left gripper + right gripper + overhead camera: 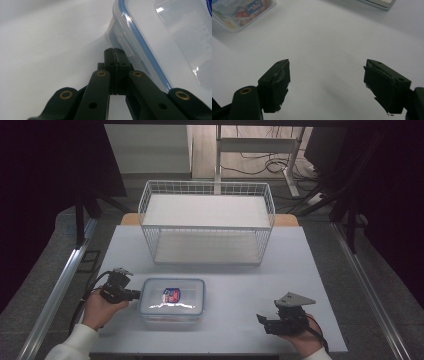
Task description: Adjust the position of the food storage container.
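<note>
**Left tool closed at container's edge, right tool open and idle**

Clear plastic container [172, 300] with blue-sealed lid sits on the white surface [240, 265], roughly 7 o'clock from surface centre, near the front edge. Lid is on. Label on the lid is blue/red/white; text too small to read in the high view. In the right gripper view the same container [239, 12] shows at 11 o'clock, with a blue label patch carrying white lettering, blurred, not legible enough to call a brand.

Left tool [134, 294]: at the container's 9 o'clock side, tips right at its left wall. In the left gripper view the left tool [115, 53] has its jaws pressed together, no gap, tips just beside a lid latch tab on the container [160, 37]. Can't tell if anything is pinched between them; looks like jaw on jaw, touching or nearly touching the tab. Left hand [100, 309] wraps the tool body, white sleeve at the bottom edge.

Right tool [263, 321]: at 5 o'clock on the surface, well apart from the container, grey three-cornered plate on top. In the right gripper view the right tool [327, 85] has jaws spread wide, nothing between them, bare surface underneath.

White wire basket [207, 222] stands at 12 o'clock at the far side of the surface, well apart from both tools, with flat white boards at its base and upper level.
</note>
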The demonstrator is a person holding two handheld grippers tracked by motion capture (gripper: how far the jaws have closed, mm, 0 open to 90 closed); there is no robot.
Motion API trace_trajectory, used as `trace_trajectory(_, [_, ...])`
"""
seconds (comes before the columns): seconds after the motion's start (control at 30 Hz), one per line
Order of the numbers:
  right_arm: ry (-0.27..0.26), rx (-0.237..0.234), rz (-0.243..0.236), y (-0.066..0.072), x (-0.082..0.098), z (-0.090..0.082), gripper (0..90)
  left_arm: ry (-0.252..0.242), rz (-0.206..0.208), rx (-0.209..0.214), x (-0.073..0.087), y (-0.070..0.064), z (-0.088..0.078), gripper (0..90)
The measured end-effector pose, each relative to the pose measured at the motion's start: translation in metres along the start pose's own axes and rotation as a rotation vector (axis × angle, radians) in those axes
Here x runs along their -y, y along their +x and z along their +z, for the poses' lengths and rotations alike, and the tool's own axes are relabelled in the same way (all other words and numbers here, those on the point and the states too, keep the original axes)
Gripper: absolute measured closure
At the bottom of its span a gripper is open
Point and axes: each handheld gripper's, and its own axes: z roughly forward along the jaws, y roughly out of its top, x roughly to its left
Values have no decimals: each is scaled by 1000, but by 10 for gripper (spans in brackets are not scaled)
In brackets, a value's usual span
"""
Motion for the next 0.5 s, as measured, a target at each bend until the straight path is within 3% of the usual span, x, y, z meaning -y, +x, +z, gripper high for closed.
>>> trace_trajectory(0.5, [2, 1, 2, -1, 0, 0, 209, 7, 54, 73, -16, -38, 18, 900])
